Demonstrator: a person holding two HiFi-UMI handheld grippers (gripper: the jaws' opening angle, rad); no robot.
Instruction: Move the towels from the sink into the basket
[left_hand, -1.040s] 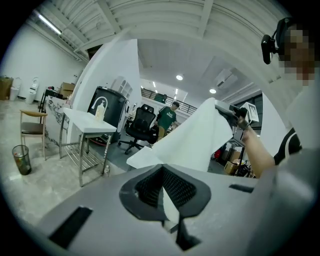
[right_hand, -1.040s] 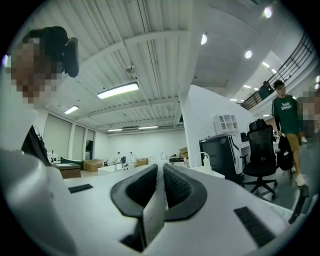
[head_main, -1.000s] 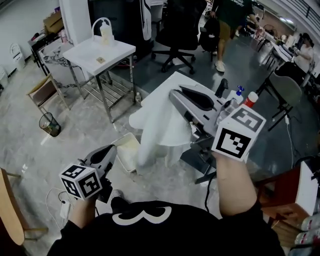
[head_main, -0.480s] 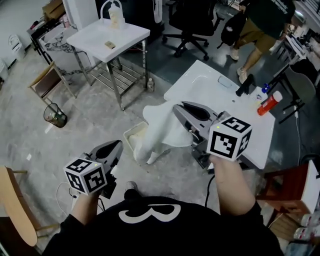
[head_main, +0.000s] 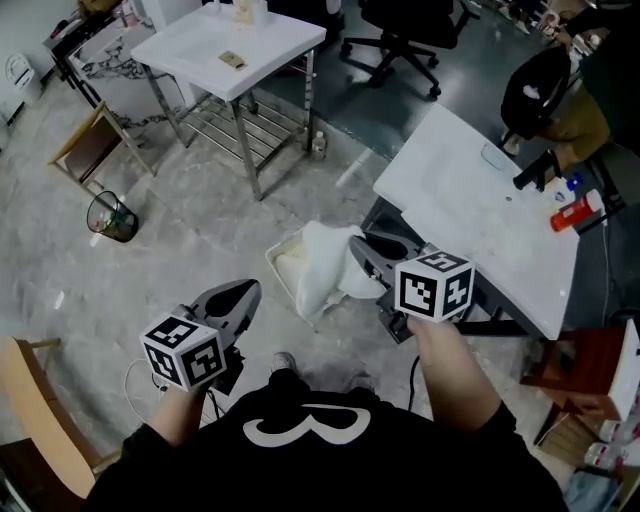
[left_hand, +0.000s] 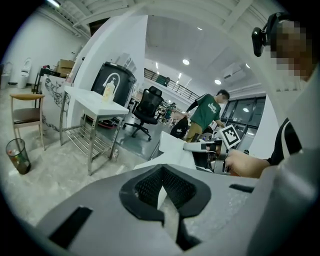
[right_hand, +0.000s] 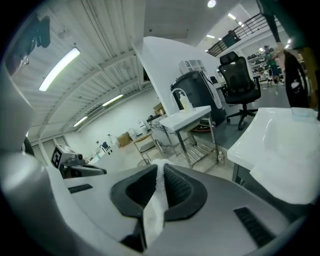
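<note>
Towel (head_main: 322, 268), white, sits at ctr of head view. One edge is pinched in R gripper (head_main: 360, 245), and the rest hangs in loose folds over the cream basket (head_main: 281, 258) on the floor. Can't tell if its low end touches the basket. It's clear of the sink, off the sink's L side.

Far L: wooden chair (head_main: 92, 150) and wire wastebasket (head_main: 110, 217) stand near each other on the grey stone-look floor (head_main: 200, 230). Next R, at top, is a white table (head_main: 235, 45) on steel legs w/ a slatted shelf below.

Low L: L gripper (head_main: 250, 291) is held w/ its marker cube (head_main: 185, 352) twd the person. Its nose points up and R twd the basket, apart from it. In L gripper view the jaws are together, only a thin slit btw them, nothing gripped.

Ctr: the basket is on the floor just L of the sink stand, partly covered by the hanging cloth. In R gripper view the dark ribbed pads (right_hand: 135, 192) are closed on a strip of towel, which runs up btw them and out past the tips.

R: the white sink (head_main: 460, 190) runs diagonally. A black faucet (head_main: 530, 173) and a red bottle (head_main: 572, 212) lying on its side are at its far edge.
</note>
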